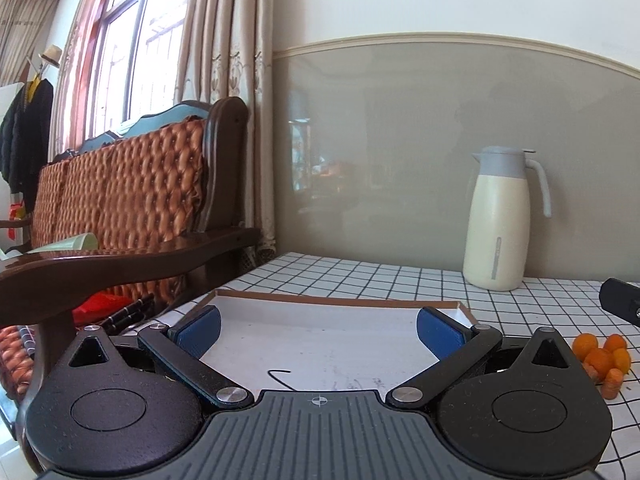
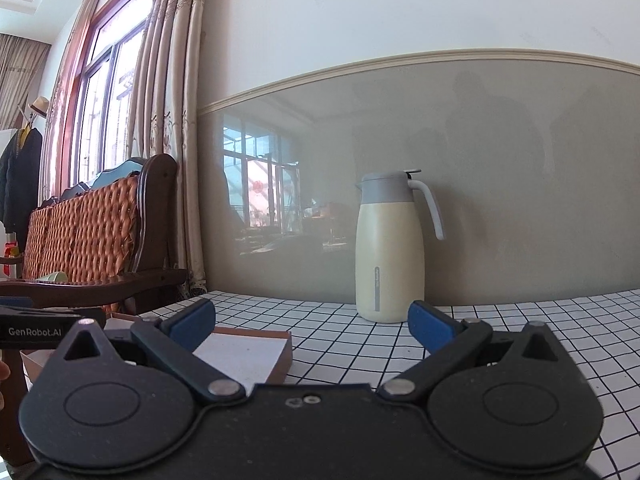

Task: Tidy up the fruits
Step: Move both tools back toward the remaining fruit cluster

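A pile of small orange fruits (image 1: 602, 358) lies on the checked tablecloth at the right of the left wrist view. A shallow white tray with a brown rim (image 1: 336, 300) sits in front of my left gripper (image 1: 320, 326), which is open and empty above the tray's near part. The tray's corner also shows in the right wrist view (image 2: 256, 350). My right gripper (image 2: 312, 320) is open and empty above the cloth, to the right of the tray. The fruits are not in the right wrist view.
A cream and grey thermos jug (image 1: 502, 220) stands by the wall; it also shows in the right wrist view (image 2: 390, 248). A wooden sofa with an orange cushion (image 1: 120, 200) stands left of the table. The other gripper's black body (image 1: 620, 300) shows at the right edge.
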The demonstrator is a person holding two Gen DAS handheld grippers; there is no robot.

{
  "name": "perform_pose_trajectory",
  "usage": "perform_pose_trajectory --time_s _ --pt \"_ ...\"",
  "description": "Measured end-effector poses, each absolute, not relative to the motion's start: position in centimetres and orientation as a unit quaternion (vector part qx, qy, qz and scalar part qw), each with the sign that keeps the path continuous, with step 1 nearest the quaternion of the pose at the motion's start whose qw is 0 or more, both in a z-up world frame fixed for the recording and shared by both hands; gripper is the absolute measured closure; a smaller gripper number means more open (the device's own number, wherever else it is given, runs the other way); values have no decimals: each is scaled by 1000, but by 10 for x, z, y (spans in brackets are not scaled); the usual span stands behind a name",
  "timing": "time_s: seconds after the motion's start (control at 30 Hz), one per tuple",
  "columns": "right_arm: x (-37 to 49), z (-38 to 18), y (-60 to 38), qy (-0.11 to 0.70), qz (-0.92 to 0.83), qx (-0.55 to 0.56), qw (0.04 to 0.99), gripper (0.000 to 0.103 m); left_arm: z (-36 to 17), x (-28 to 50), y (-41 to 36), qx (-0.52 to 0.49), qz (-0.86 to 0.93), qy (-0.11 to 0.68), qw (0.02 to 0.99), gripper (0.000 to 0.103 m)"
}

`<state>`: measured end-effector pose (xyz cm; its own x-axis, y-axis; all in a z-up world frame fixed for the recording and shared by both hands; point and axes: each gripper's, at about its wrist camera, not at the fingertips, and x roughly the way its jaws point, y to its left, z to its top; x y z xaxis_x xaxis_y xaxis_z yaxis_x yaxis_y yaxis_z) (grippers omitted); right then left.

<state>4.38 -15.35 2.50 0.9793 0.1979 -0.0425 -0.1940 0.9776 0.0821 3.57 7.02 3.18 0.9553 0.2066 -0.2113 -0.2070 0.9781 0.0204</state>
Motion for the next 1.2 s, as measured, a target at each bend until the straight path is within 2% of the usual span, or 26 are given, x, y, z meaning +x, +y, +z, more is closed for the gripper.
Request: perform_pose_trajectory --time_s 0.6,0.8,0.9,0.97,1.17,1.2 --pt "48 1 -249 148 -22 119 981 8 17 51 -32 13 -31 153 988 0" --pt "45 -9 -273 174 -48 120 976 17 7 56 -71 32 -67 173 982 0" --pt "47 -14 -286 189 -54 126 972 26 1 59 -89 32 -83 188 978 0" --pt "49 -18 -295 201 -54 128 970 36 -3 61 -99 31 -93 197 976 0" --pt "50 -22 -312 221 -43 129 966 48 -10 63 -124 30 -109 209 971 1" --pt "51 -22 -314 222 -42 129 966 49 -11 65 -127 30 -109 209 971 5"
